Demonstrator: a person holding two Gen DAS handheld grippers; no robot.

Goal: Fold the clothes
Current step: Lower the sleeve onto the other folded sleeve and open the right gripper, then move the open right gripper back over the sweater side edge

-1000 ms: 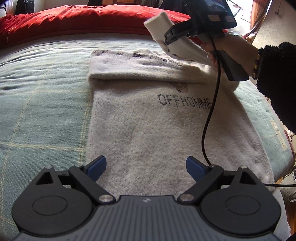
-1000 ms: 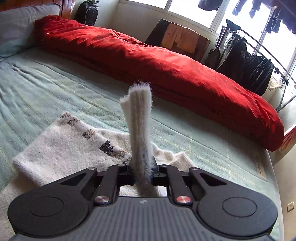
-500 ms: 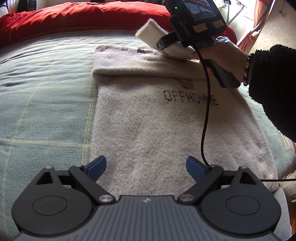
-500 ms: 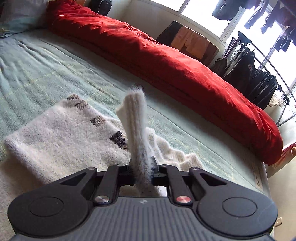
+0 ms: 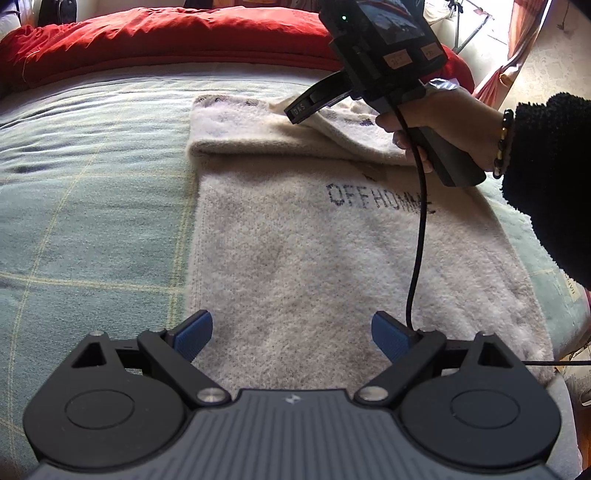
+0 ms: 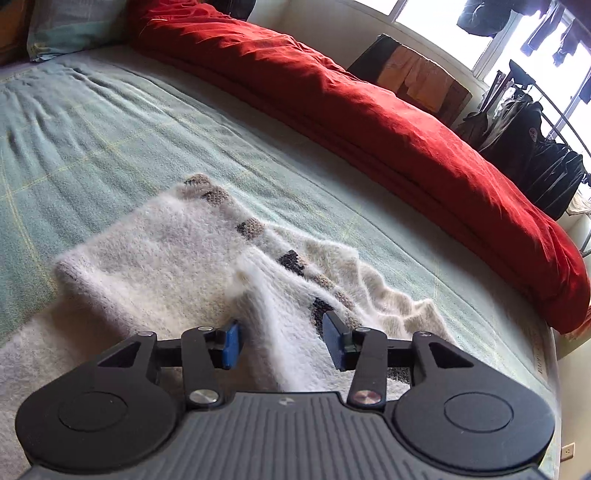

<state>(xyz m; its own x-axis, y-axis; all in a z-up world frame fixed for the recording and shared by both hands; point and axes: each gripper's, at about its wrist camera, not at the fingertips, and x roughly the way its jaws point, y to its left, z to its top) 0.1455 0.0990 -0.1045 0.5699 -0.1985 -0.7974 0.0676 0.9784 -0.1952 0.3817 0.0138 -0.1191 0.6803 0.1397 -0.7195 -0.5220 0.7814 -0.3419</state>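
A white fuzzy sweater (image 5: 332, 258) lettered "OFF HOMME" lies flat on the green bedspread (image 5: 92, 221), its top part folded over. My left gripper (image 5: 291, 336) hovers open over the sweater's near hem with nothing between its blue pads. In the left wrist view a hand holds my right gripper (image 5: 306, 107) low over the folded part at the far right. In the right wrist view my right gripper (image 6: 283, 345) has its jaws opening. The sweater's sleeve (image 6: 273, 295) lies slack between the pads, and neither pad presses on it.
A red duvet (image 6: 369, 122) runs along the far side of the bed. A pillow (image 6: 74, 29) sits at the head. Dark clothes hang on a rack (image 6: 535, 147) by the window. A black cable (image 5: 417, 221) hangs over the sweater. The bed's edge (image 5: 565, 295) is at the right.
The right gripper came down and left with the sleeve, laid it on the folded sweater, and its jaws parted off it. The left gripper kept still.
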